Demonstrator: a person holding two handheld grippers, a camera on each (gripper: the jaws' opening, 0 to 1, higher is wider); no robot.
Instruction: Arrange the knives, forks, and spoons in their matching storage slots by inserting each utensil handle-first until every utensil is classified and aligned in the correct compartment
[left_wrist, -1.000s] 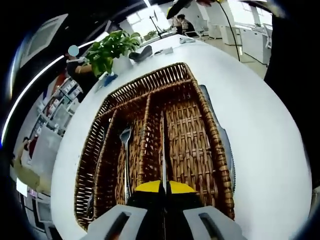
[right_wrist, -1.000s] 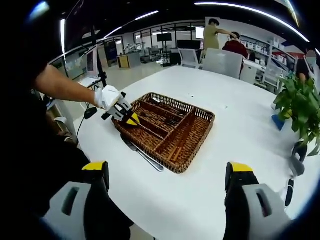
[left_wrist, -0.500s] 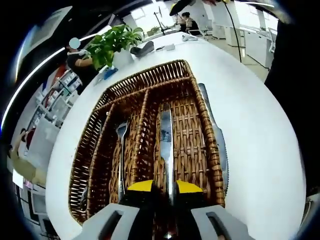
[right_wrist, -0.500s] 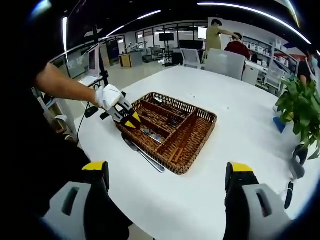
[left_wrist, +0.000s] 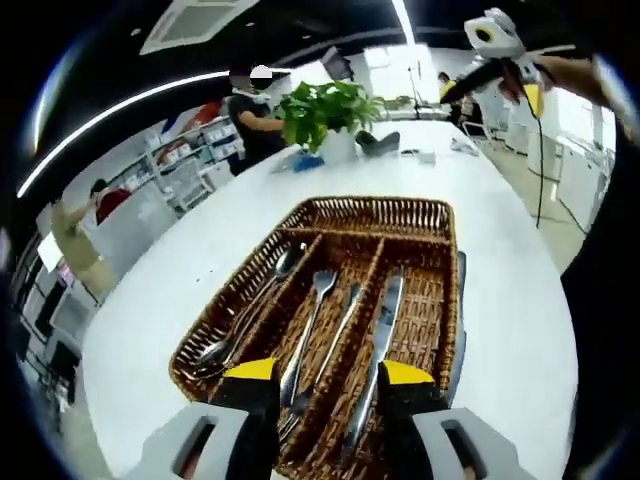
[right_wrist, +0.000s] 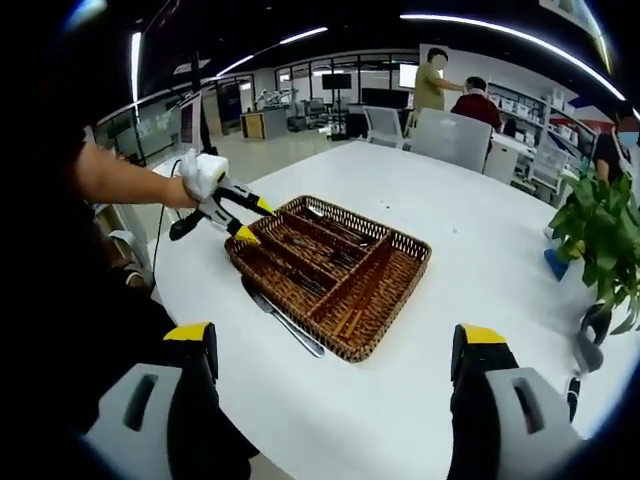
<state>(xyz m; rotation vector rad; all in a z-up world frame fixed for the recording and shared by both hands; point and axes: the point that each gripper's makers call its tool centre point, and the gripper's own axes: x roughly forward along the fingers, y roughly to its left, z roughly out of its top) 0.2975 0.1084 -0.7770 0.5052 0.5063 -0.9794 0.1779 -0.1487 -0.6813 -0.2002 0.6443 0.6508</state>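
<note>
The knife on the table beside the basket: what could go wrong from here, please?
1. The knife lies flat against the basket's outer wall, so the jaws may struggle to get under it.
2. It could be pushed toward the table edge.
3. The open left gripper hangs over the utensils already sorted and might disturb the knife in the basket.

Open-plan office or lab space — large white round table (right_wrist: 480, 250) in the foreground, long linear ceiling lights (right_wrist: 500, 30) overhead. Office chairs (right_wrist: 455, 135) stand at the far side of the table, glass partitions and wall screens (right_wrist: 335, 80) behind them. Several people (right_wrist: 432, 80) stand or sit at workstations in the background. White shelving (left_wrist: 195, 160) with stored items lines one side — a potted plant (left_wrist: 330, 105) sits on the table.
</note>
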